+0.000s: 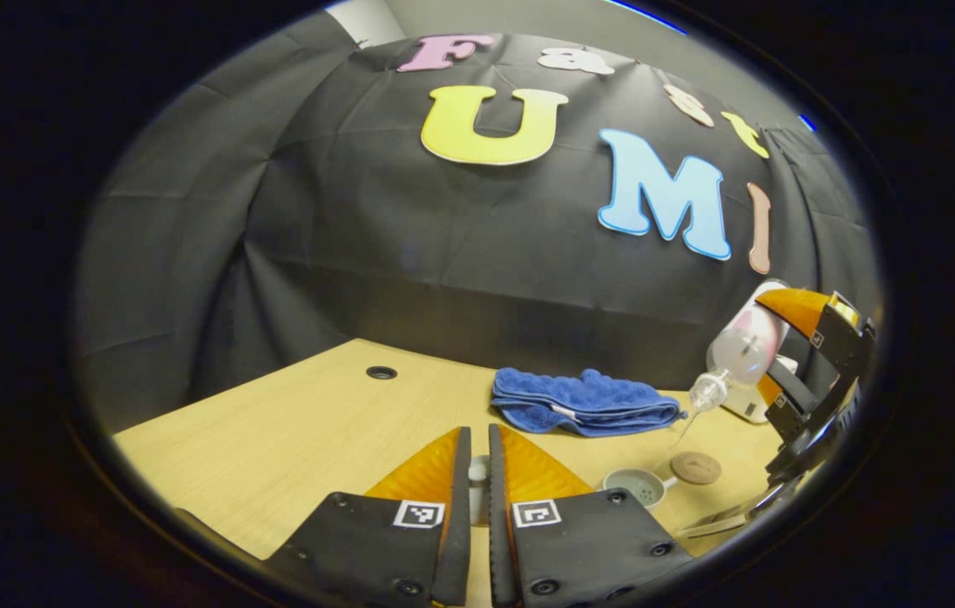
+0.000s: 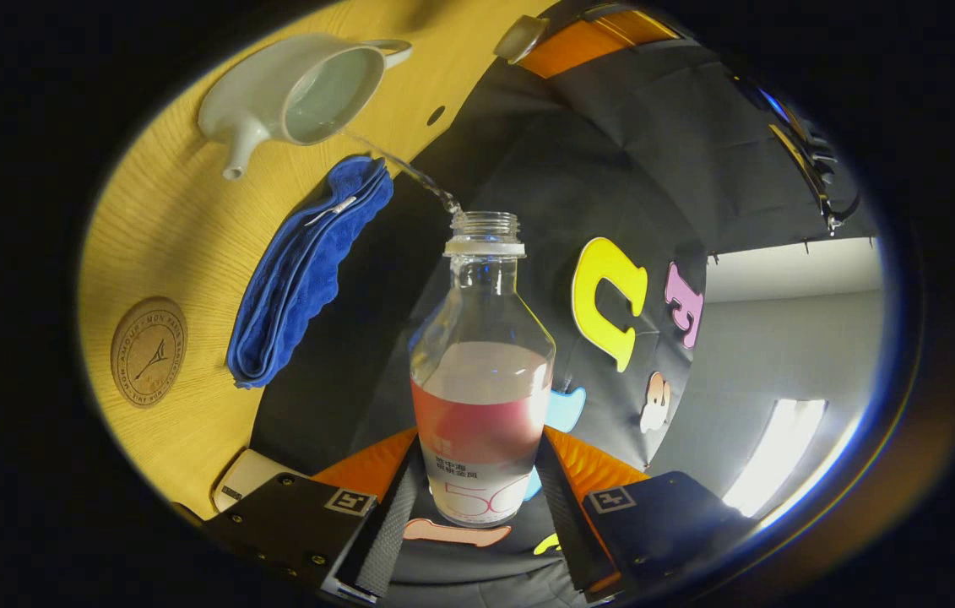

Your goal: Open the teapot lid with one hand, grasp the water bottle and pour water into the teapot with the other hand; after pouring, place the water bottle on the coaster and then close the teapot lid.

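Pouring from this height, I see the main risk as the thin stream (image 2: 409, 173) drifting off the teapot (image 2: 295, 89)'s open mouth and wetting the wooden table (image 1: 291, 439), since the arc is long and any wobble of my right wrist shifts where it lands; tipping further could also make the water surge and overshoot. The water bottle (image 2: 481, 371) is pinched low on its body between both fingers of the right gripper (image 2: 477, 498), held in the air above the table, its long axis tilted so the uncapped neck points down toward the teapot. The teapot sits on the table near the folded blue towel (image 2: 300, 270), spout (image 2: 234, 160) pointing away from the bottle's side, with the round coaster (image 2: 148, 352) lying apart beyond the towel. My left gripper (image 1: 479, 473) is pressed nearly together on a small pale piece (I judge it the lid's knob), held beside the pot; a loosened pinch would drop it.
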Tool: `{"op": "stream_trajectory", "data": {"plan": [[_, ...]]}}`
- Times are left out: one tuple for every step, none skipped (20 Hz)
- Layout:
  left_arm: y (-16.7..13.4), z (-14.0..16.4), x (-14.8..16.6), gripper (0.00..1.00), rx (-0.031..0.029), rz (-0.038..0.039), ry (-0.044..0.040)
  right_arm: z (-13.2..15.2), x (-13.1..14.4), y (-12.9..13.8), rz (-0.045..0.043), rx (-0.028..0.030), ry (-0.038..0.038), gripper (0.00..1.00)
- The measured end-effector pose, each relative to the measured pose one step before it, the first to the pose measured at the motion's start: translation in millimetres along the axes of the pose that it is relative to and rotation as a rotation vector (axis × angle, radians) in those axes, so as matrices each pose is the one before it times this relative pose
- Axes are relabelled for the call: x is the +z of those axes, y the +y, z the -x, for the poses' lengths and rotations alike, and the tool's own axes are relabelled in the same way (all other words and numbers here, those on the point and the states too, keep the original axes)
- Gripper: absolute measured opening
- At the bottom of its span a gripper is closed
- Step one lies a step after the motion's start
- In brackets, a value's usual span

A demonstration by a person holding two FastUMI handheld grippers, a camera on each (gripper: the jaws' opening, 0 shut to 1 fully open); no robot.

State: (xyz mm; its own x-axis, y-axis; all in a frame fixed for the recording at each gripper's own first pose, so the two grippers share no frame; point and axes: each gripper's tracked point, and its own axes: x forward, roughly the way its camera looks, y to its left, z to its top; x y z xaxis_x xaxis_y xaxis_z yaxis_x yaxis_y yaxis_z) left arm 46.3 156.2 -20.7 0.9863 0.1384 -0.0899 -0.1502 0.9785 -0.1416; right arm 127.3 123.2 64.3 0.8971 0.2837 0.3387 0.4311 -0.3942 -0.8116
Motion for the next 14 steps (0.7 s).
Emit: {"op": "stream_trajectory", "data": {"plan": [[0.47,-0.49,-0.30,0.16,-0.00084,0.00160,-0.00038,0.59,1.00,0.43,0.00287,-0.00002,-0.00161,0.76],[-1.11,0.43,1.10,0.16,-0.00142,0.00198,-0.00029,-0.32,0.75,0.63,0.00417,0.00118,-0.00429,0.76],[-1.16,0.12,-1.28,0.16,-0.00161,0.00124,0.00050,0.59,0.54,-0.42,0.00588,-0.00221,-0.00387,0.76],[0.09,0.35,0.72,0.16,-0.00157,0.00015,0.00123,0.24,1.70,-0.37,0.00643,-0.00222,-0.00334,0.76],[-0.04,0.64,-0.38,0.16,-0.00049,-0.00026,0.00119,0.44,1.88,-0.01,0.00602,-0.00267,-0.00476,0.76],[-0.31,0.17,0.36,0.16,-0.00069,-0.00024,0.00066,0.33,2.07,0.44,0.00605,0.00030,-0.00595,0.76],[-0.07,-0.77,-0.63,0.16,-0.00055,0.00049,0.00001,1.48,2.33,0.97,0.00674,-0.00142,-0.00586,0.76],[0.04,-0.02,0.65,0.16,-0.00059,0.00063,-0.00061,1.04,1.77,0.97,0.00627,-0.00140,-0.00557,0.76],[0.36,1.02,0.75,0.16,0.00011,0.00052,-0.00085,-0.33,0.23,-1.12,0.00642,-0.00187,-0.00577,0.76],[0.58,-0.44,-0.21,0.16,0.00035,0.00055,-0.00054,1.25,1.31,-0.62,0.00788,-0.00539,-0.00566,0.76],[0.23,0.83,-0.14,0.16,-0.00065,0.00128,-0.00014,-0.02,1.46,-0.04,0.00767,-0.00528,-0.00503,0.73],[0.25,-0.98,0.07,0.16,-0.00146,0.00112,0.00098,0.15,0.30,0.29,0.00650,-0.00407,-0.00671,0.76],[-0.87,-0.32,-0.55,0.16,-0.00094,0.00032,0.00153,0.77,-0.19,-2.50,0.01060,-0.01177,-0.00336,0.76],[-0.03,-0.38,-0.11,0.16,-0.00037,-0.00057,0.00113,0.24,-0.40,-1.01,0.01079,-0.01027,-0.00105,0.76]]}}
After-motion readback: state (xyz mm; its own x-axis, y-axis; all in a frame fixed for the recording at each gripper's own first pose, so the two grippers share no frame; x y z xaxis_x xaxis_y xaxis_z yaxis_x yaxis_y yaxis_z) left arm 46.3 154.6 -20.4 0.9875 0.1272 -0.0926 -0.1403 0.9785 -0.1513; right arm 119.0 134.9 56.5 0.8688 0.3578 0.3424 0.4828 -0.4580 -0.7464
